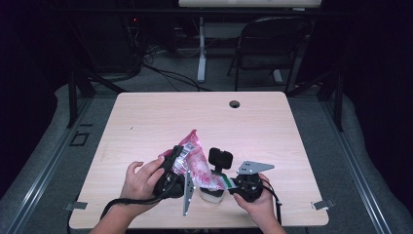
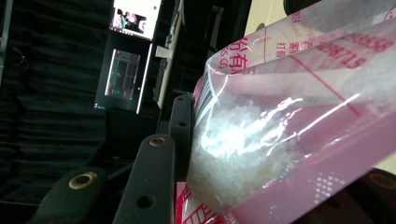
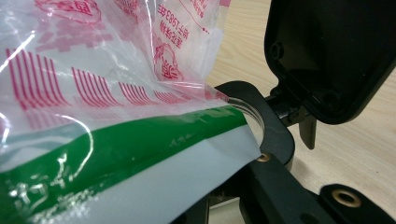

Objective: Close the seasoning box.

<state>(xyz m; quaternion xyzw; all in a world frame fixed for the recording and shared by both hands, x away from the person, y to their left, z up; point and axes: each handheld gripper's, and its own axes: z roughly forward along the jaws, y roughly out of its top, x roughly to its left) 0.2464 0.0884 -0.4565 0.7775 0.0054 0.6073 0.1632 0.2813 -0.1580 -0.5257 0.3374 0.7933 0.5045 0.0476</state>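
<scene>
A clear plastic bag [image 1: 195, 158] with pink and red print holds white grains [image 2: 229, 140] and hangs tilted over the table's front middle. My left gripper [image 1: 176, 168] is shut on the bag's upper part; one black finger [image 2: 149, 182] presses its side. My right gripper [image 1: 233, 186] is shut on the bag's lower end, which has a green stripe [image 3: 116, 154]. That end lies across the black rim [image 3: 275, 135] of a clear container [image 1: 213, 196]. The container's black flip lid [image 1: 220, 157] stands open, also seen as the lid [image 3: 327, 56] just behind the rim.
The light wooden table [image 1: 146, 117] has a cable hole [image 1: 234, 104] near its far edge. A black folding chair [image 1: 270, 44] and a white desk leg [image 1: 201, 48] stand beyond it. A lit monitor [image 2: 135, 18] glows in the dark background.
</scene>
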